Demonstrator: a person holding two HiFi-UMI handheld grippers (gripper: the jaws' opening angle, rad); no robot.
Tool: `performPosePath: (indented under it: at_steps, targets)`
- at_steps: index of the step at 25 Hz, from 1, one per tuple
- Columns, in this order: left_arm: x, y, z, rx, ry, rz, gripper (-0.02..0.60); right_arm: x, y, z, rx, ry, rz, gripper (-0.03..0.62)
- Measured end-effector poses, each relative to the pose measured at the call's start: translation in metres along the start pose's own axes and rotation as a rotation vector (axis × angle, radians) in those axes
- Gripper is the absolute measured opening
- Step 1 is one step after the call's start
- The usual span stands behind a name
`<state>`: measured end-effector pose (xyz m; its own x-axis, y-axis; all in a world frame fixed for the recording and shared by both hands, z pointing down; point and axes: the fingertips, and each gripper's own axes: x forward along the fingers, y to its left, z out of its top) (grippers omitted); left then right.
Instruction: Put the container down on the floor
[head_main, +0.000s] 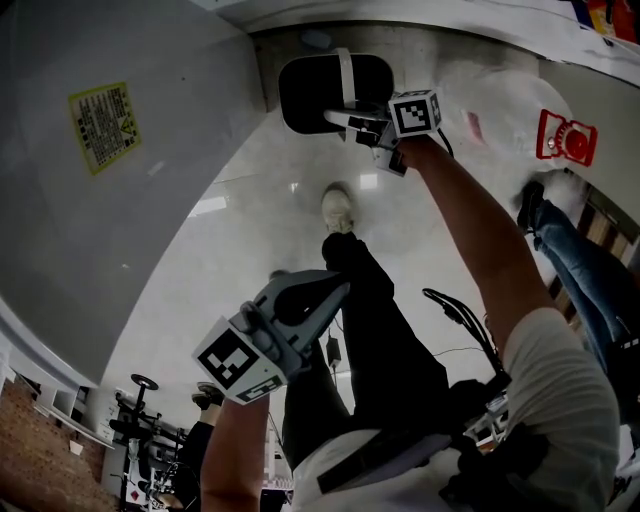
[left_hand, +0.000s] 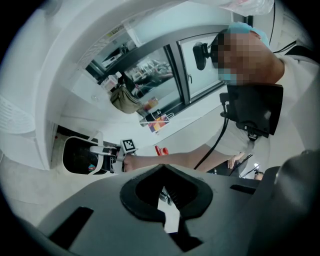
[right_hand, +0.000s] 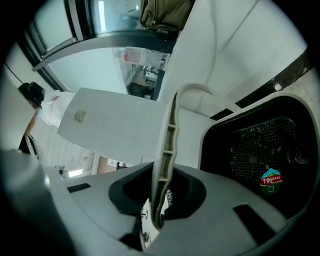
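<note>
The container (head_main: 318, 92) is a white-rimmed bin with a black inside and a white bail handle (head_main: 346, 78). In the head view it hangs at the top centre, over the pale floor. My right gripper (head_main: 352, 120) is shut on that handle, at the end of an outstretched arm. The right gripper view shows the handle (right_hand: 168, 145) running down between the closed jaws of the right gripper (right_hand: 159, 202), with the container's dark mesh inside (right_hand: 260, 145) to the right. My left gripper (head_main: 335, 290) is held back near the person's body. In its own view the left gripper (left_hand: 165, 200) looks shut and empty, and the container (left_hand: 80, 155) shows far off.
A big pale panel with a yellow label (head_main: 103, 125) fills the left. The person's white shoe (head_main: 338, 208) stands on the floor below the container. At the right are another person's jeans-clad leg (head_main: 580, 260), a clear bag (head_main: 500, 110) and a red object (head_main: 565, 138).
</note>
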<state>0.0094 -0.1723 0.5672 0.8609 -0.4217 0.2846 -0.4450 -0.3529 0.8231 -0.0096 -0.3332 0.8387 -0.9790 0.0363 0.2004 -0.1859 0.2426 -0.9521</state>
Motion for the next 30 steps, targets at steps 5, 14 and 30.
performPosePath:
  at_steps: [5,14,30]
  targets:
    - [-0.001,-0.002,-0.001,0.006,0.011,-0.003,0.009,0.001,-0.002,0.000,-0.008,-0.005,-0.003,0.038]
    - [0.000,-0.002,-0.004,-0.002,0.015,-0.001,0.009,0.004,0.001,0.002,0.005,-0.002,0.018,0.043]
    - [0.002,-0.015,0.003,0.031,0.022,-0.020,0.009,-0.024,-0.001,0.000,0.027,-0.013,-0.064,0.209]
